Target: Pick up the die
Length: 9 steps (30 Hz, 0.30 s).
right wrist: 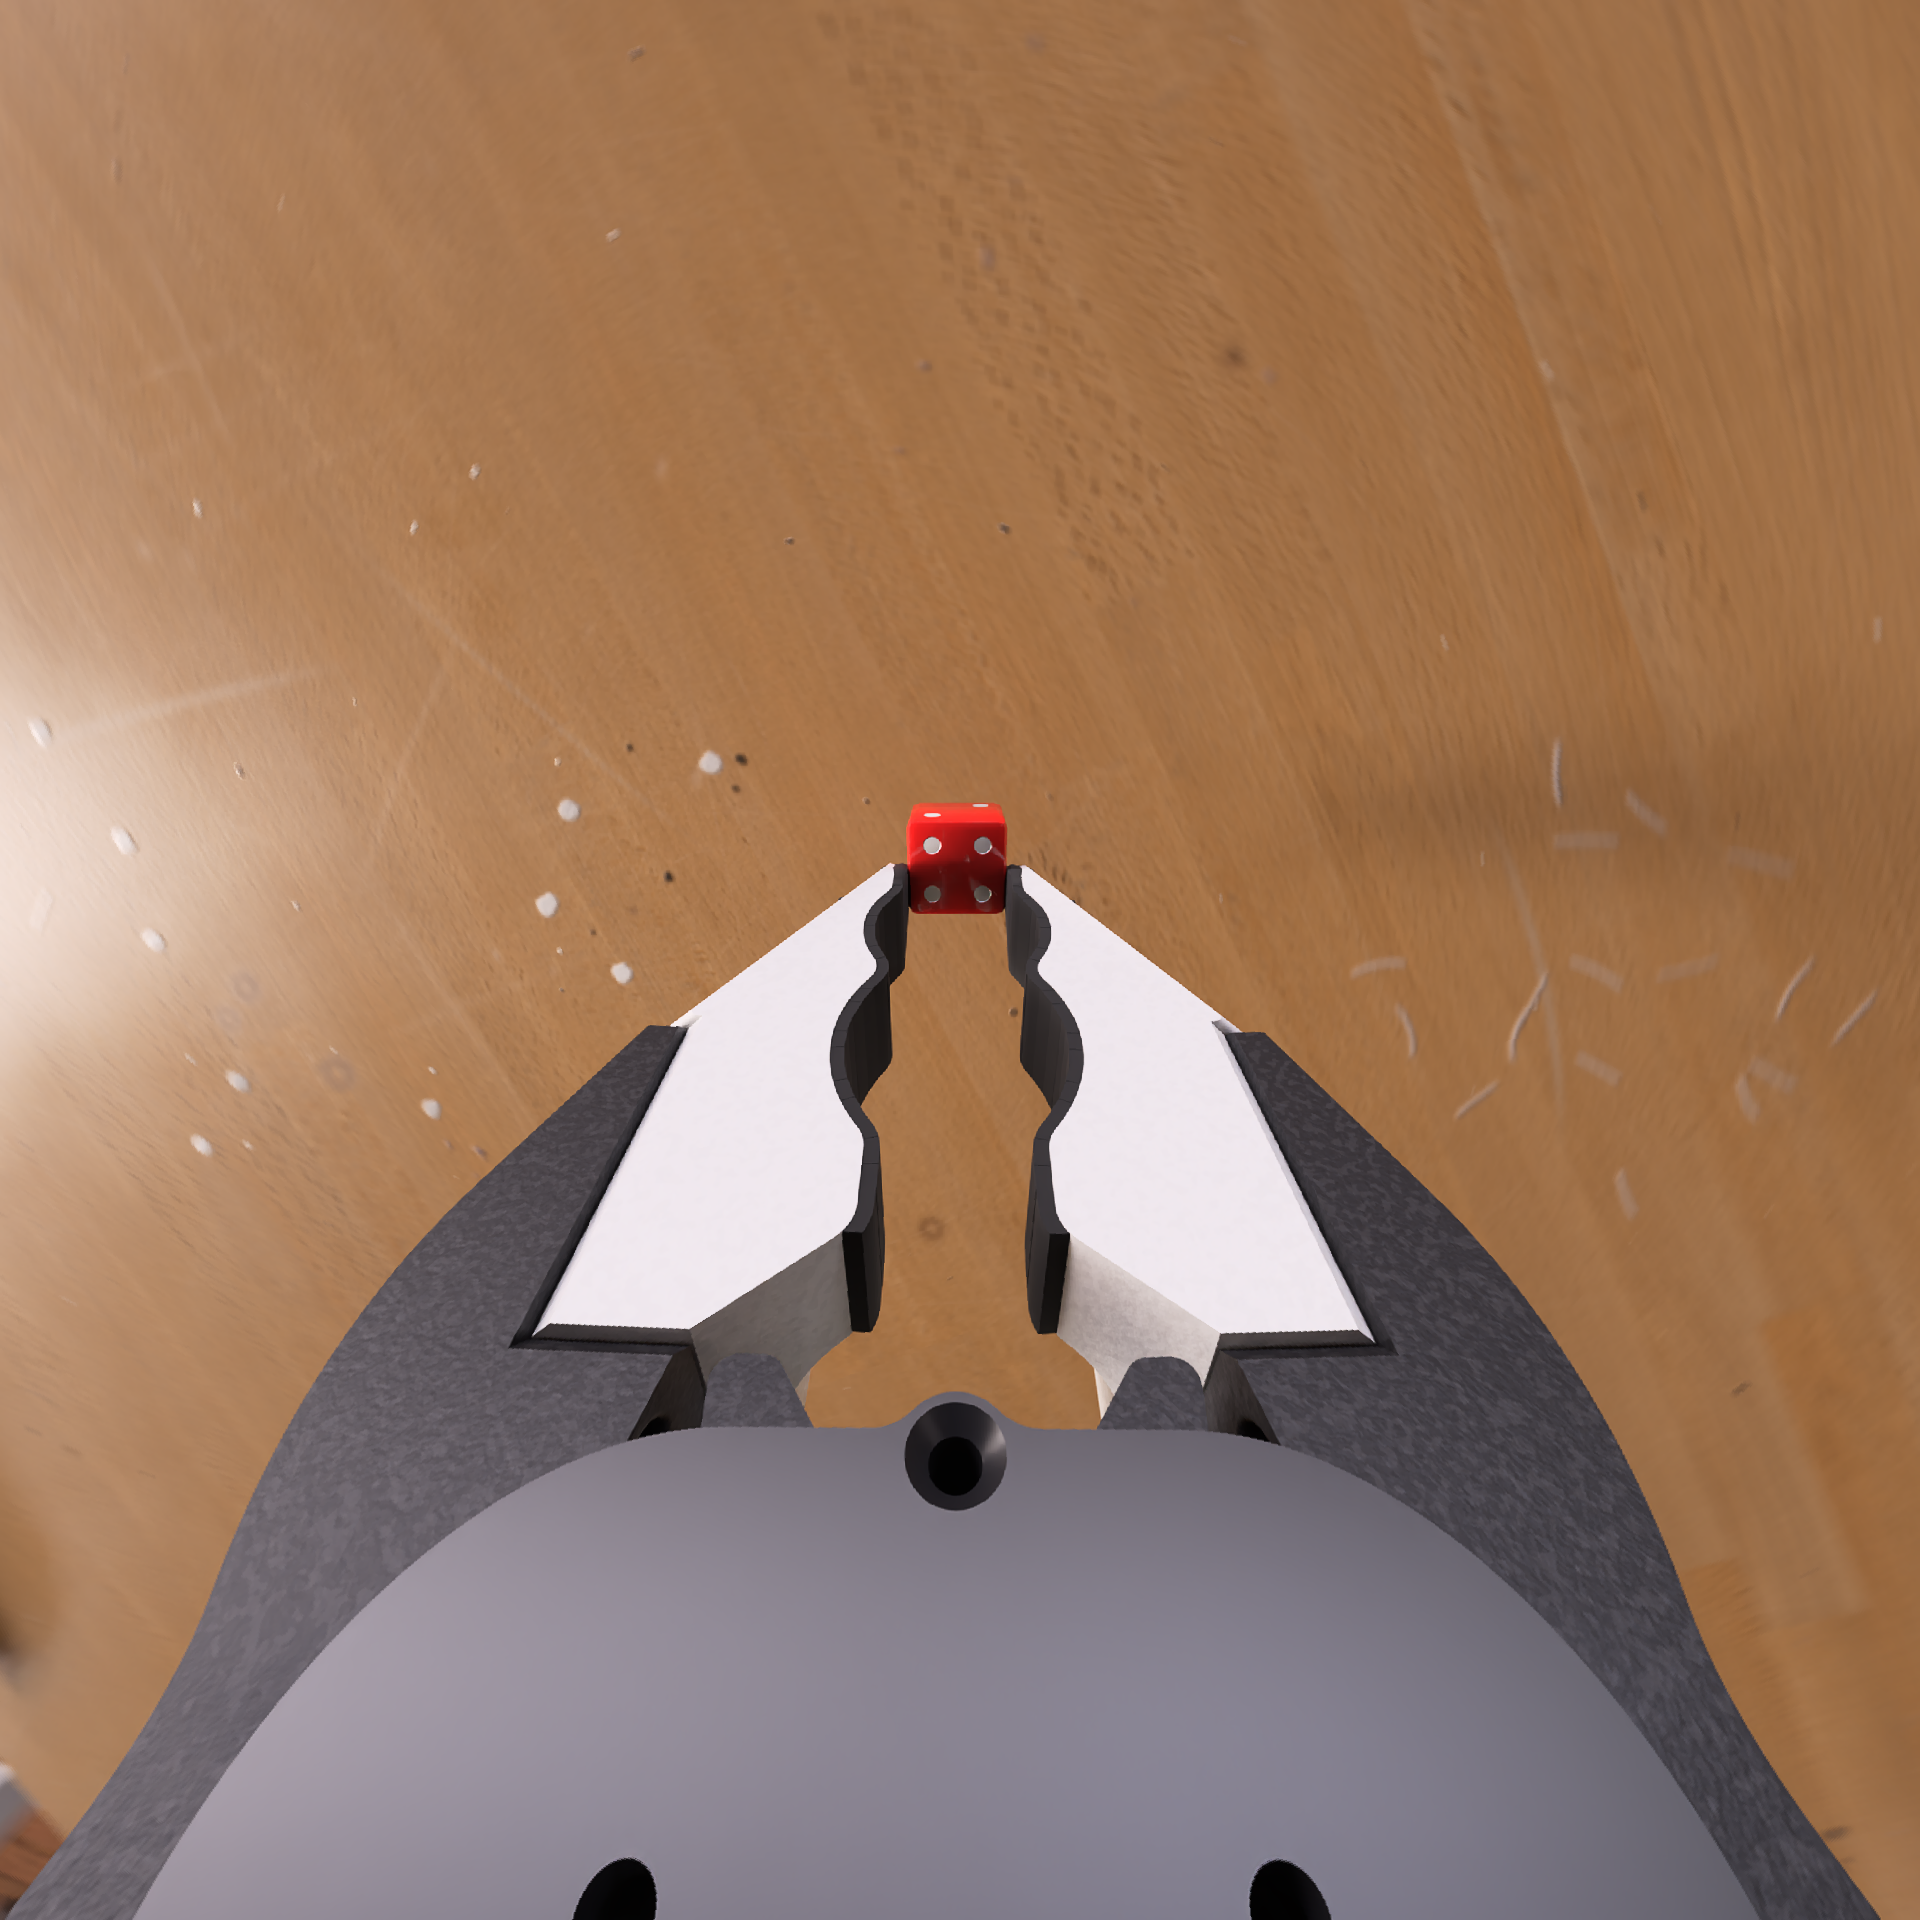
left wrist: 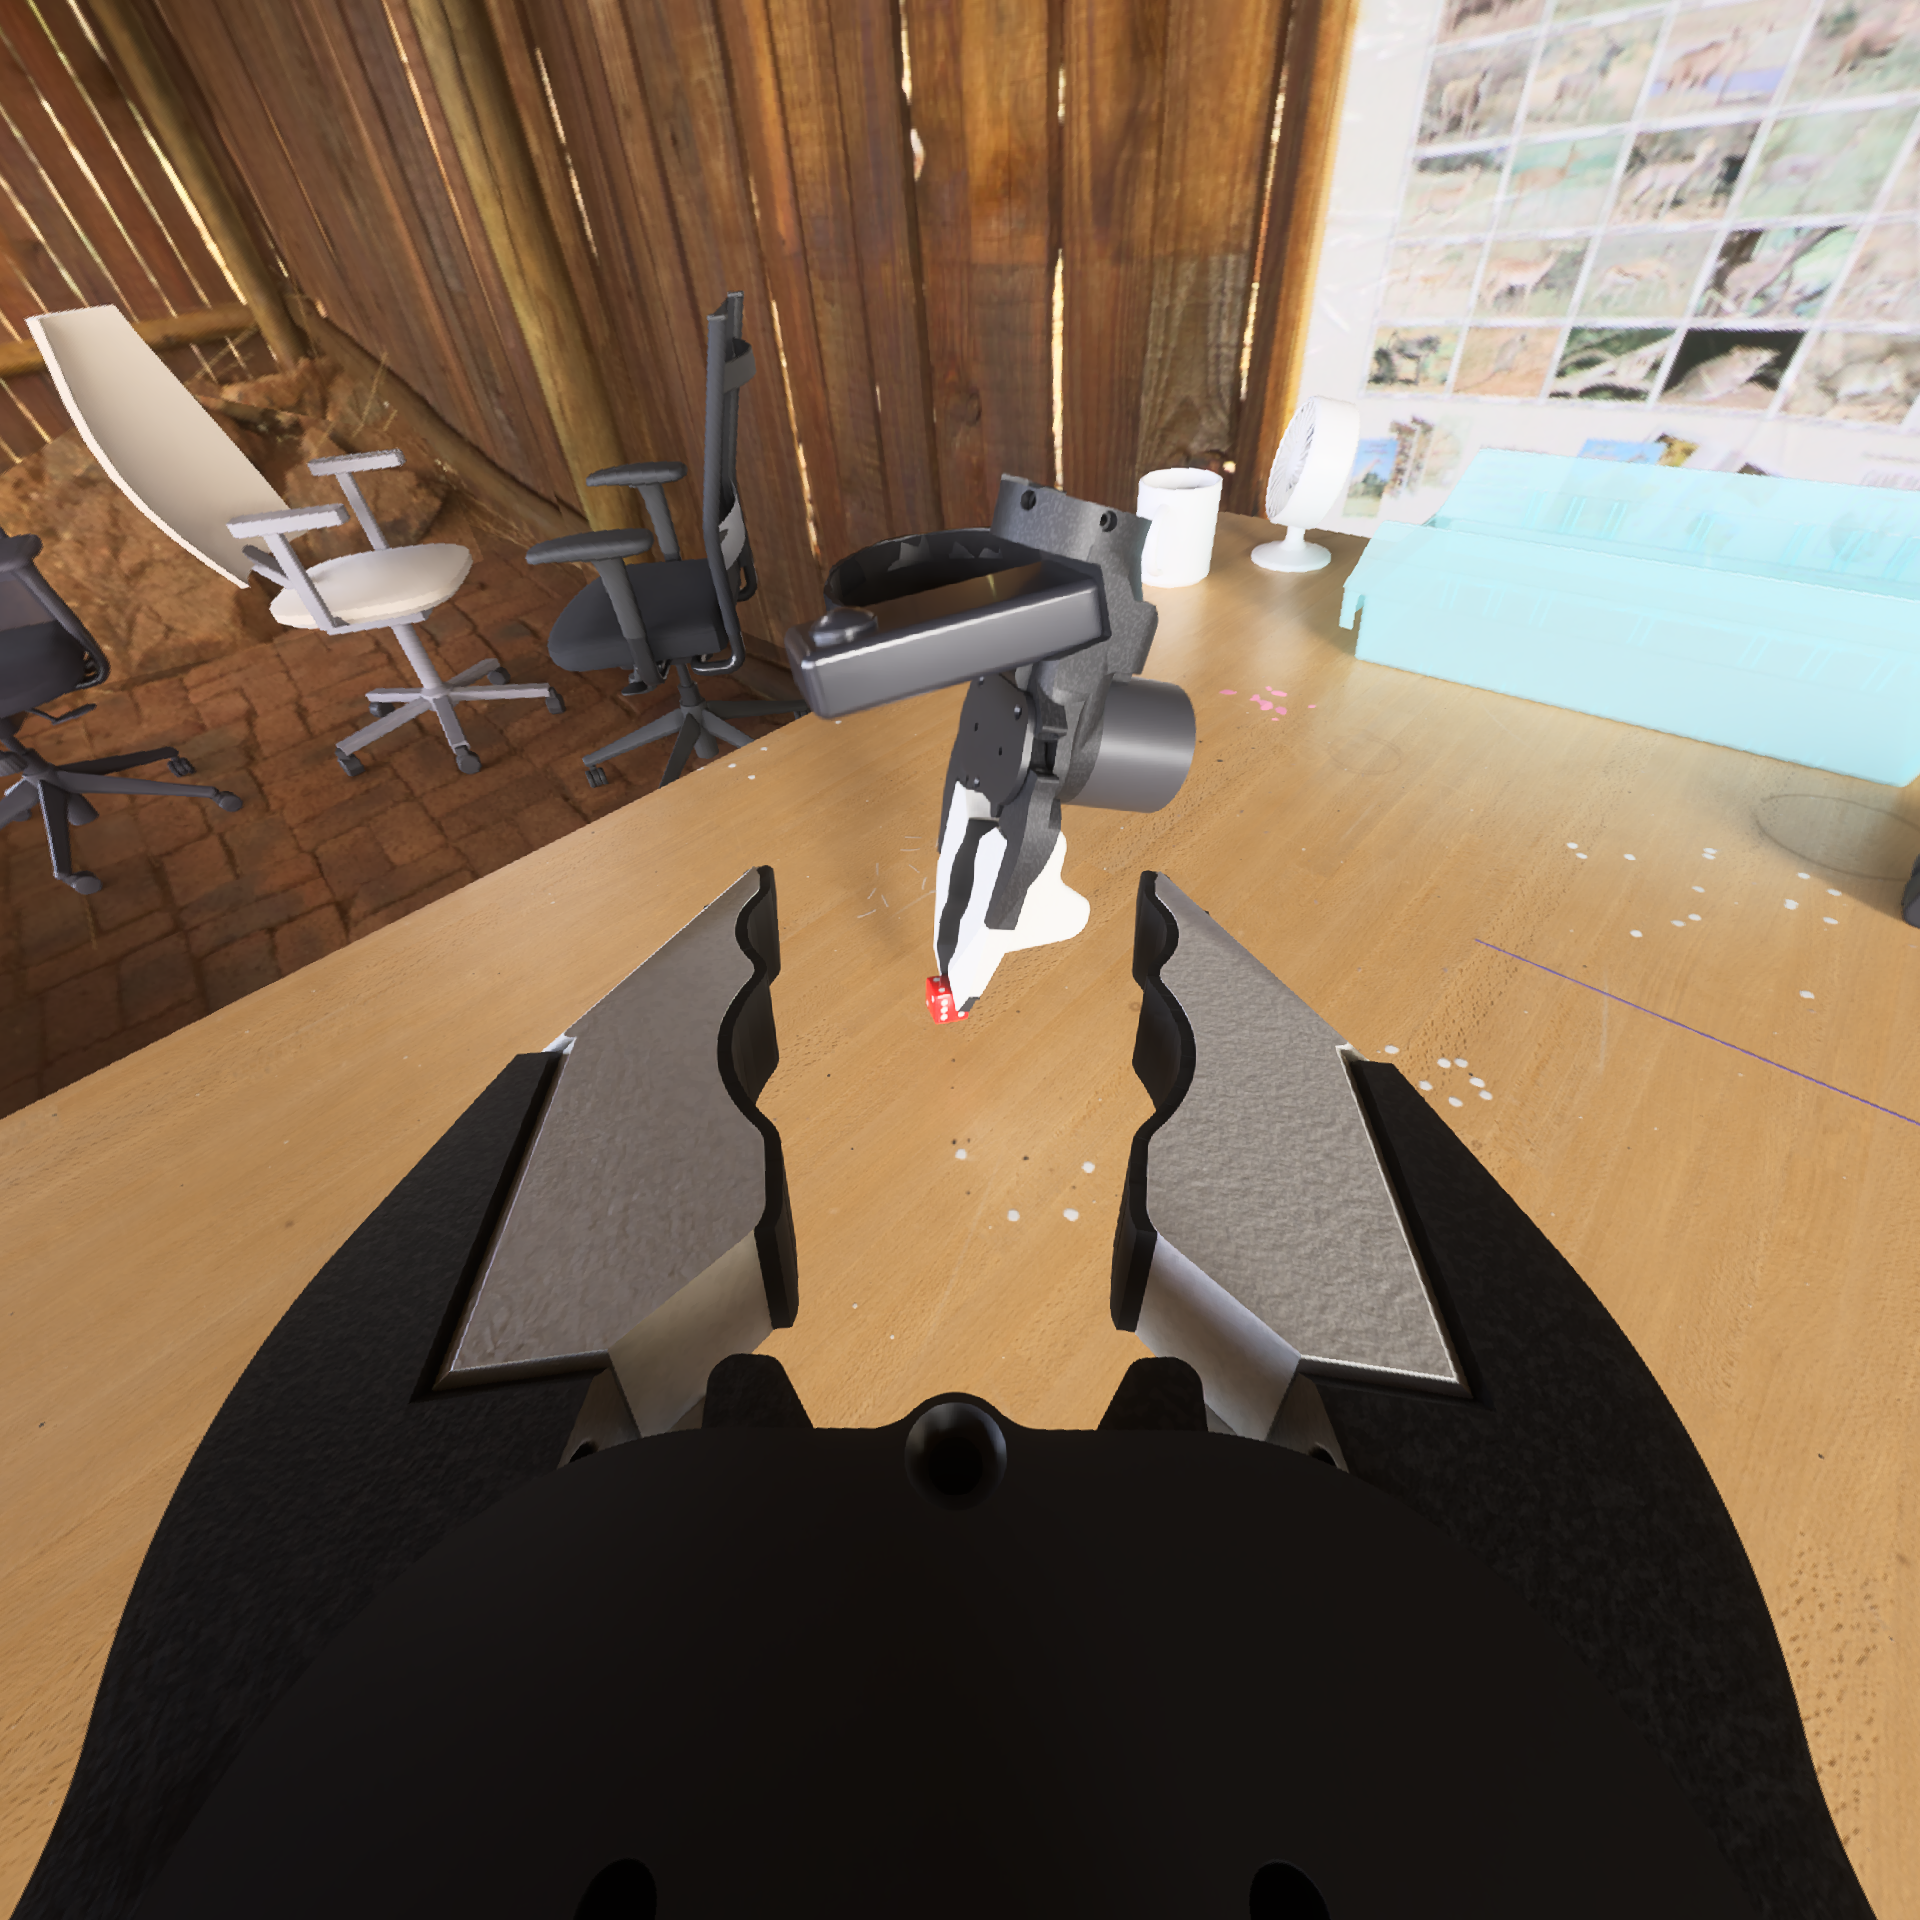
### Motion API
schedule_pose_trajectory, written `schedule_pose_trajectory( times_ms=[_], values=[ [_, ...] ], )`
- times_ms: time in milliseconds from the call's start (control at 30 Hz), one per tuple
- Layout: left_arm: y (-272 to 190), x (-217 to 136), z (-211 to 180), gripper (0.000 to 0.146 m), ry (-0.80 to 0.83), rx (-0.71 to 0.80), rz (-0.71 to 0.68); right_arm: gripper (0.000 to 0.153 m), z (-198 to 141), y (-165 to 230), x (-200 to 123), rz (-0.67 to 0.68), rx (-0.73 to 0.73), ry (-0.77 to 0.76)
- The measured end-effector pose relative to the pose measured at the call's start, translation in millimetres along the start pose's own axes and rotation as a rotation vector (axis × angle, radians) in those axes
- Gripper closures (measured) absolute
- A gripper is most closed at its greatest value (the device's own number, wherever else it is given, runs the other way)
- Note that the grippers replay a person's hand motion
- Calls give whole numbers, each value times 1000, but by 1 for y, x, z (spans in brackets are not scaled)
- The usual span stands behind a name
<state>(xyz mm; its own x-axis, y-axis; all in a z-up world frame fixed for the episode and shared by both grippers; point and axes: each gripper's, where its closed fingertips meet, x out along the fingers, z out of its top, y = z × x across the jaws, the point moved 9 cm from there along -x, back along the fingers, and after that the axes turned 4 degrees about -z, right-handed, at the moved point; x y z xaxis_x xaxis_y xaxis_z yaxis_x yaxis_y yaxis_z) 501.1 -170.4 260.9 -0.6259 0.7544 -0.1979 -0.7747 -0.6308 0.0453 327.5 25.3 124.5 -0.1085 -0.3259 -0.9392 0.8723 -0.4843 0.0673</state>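
Fingers (right wrist: 1023, 904) of the right gripper (right wrist: 957, 891) pinch the red die (right wrist: 956, 858) at their tips, well inside the table (right wrist: 1351, 416) edges, for lifting; left gripper (left wrist: 954, 904) fingers gape empty.

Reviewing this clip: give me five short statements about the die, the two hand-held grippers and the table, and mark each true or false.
1. The right hand-held gripper has its fingertips closed on the red die. True.
2. The left hand-held gripper holds the die. False: it is open and empty, short of the die.
3. The die is blue. False: it is red with white pips.
4. A white mug stands on the wooden table. True.
5. The fan lies on the floor. False: it stands on the table.
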Motion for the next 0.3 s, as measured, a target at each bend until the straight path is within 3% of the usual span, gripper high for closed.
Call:
schedule_pose_trajectory(
  times_ms=[133,300],
  values=[
    [-5,3,1,77,7,9,-7,134,-15,-8,-3,-29,177,1],
    [-10,6,2,77,13,21,-16,134,-32,-9,4,-59,245,30]
  ],
)
